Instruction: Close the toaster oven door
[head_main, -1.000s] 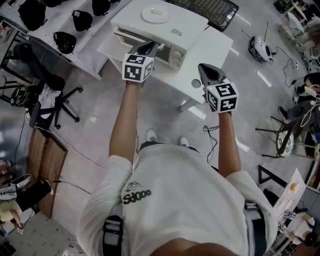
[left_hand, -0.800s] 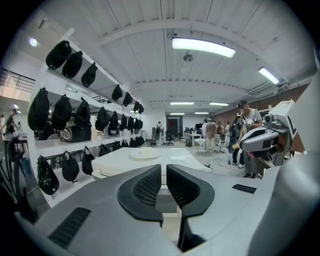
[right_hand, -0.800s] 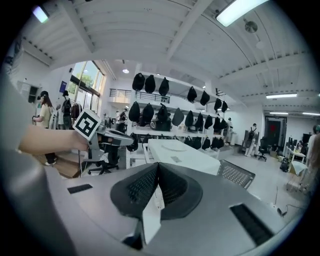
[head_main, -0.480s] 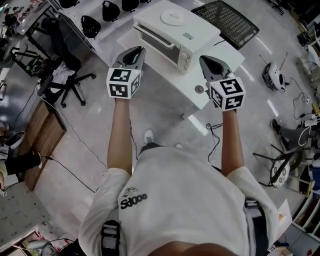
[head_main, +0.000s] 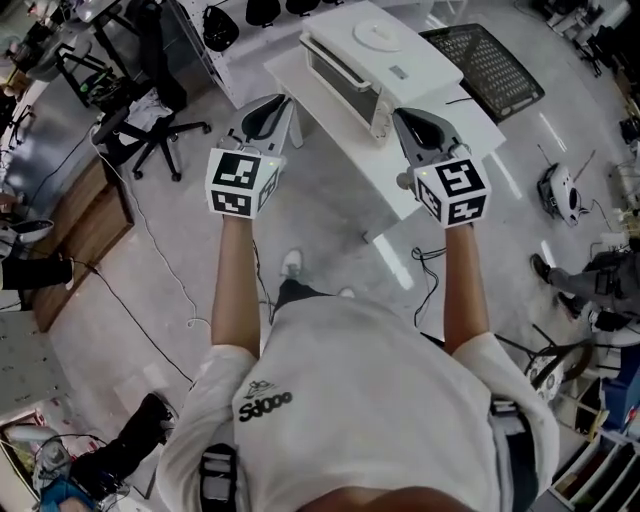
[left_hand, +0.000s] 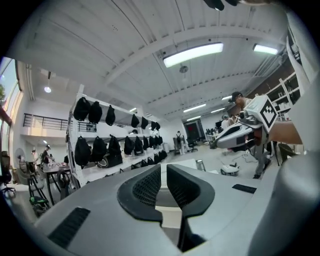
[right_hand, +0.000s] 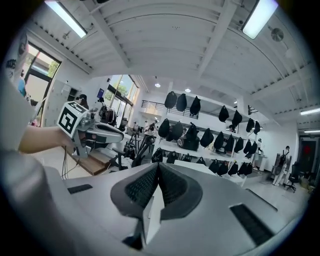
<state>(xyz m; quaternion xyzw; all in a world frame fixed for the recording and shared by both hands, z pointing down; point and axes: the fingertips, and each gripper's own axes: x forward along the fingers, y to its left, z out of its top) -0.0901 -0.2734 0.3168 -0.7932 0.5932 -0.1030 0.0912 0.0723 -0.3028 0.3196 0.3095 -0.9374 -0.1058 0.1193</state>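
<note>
The white toaster oven (head_main: 372, 68) stands on a white table (head_main: 452, 112) at the top of the head view, its front door flat against the body. My left gripper (head_main: 268, 108) hangs in the air left of the table, apart from the oven. Its jaws are all but together with only a thin slit and nothing between them (left_hand: 164, 172). My right gripper (head_main: 412, 122) is held over the table's near edge, just in front of the oven's right end, its pads meeting at the tips, empty (right_hand: 158, 170). Both point level at the room.
A white plate (head_main: 378, 35) lies on the oven's top. A black mesh panel (head_main: 482, 55) sits behind the table. An office chair (head_main: 150, 135) and a wooden cabinet (head_main: 80, 240) are at the left. Shelves of black bags (left_hand: 100, 145) line the wall ahead.
The left gripper was at the oven's front a second ago and has drawn back to the left and risen. The right gripper has also risen. The oven door looks the same.
</note>
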